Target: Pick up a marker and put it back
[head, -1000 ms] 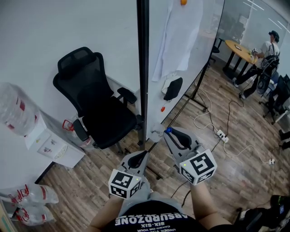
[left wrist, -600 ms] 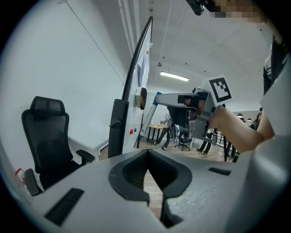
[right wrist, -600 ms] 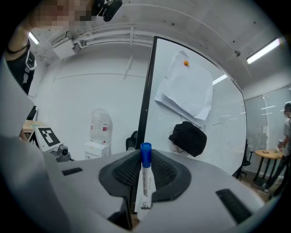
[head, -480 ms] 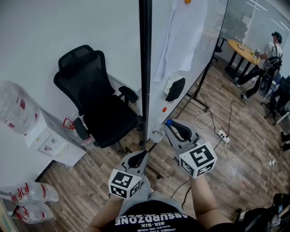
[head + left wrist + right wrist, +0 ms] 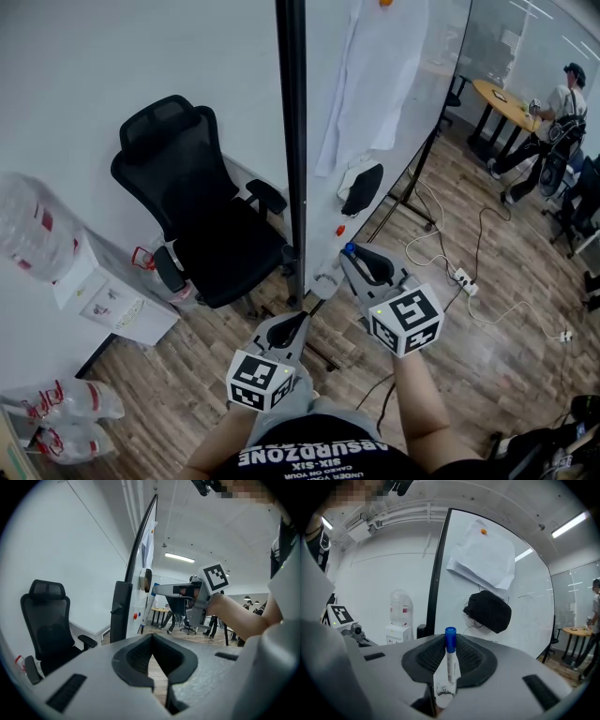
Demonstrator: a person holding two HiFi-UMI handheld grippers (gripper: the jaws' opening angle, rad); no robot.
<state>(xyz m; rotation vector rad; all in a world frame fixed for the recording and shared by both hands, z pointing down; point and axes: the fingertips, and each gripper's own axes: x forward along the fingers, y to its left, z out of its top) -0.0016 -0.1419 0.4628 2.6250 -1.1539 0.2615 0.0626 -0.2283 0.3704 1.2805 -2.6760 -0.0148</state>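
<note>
Fingers [image 5: 425, 659] of the right gripper [image 5: 449, 644] clamp the blue-capped marker [image 5: 451, 665] lengthwise, so it could slide out when its protruding cap nudges the whiteboard [image 5: 525, 602].

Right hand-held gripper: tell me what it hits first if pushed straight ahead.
Probably the whiteboard, just left of the black eraser on it; the blue-capped marker held in the right hand-held gripper would touch first. Depth is unclear.

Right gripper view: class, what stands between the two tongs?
A white marker with a blue cap, clamped upright between the right gripper's tongs; the right gripper view shows it plainly.
</note>
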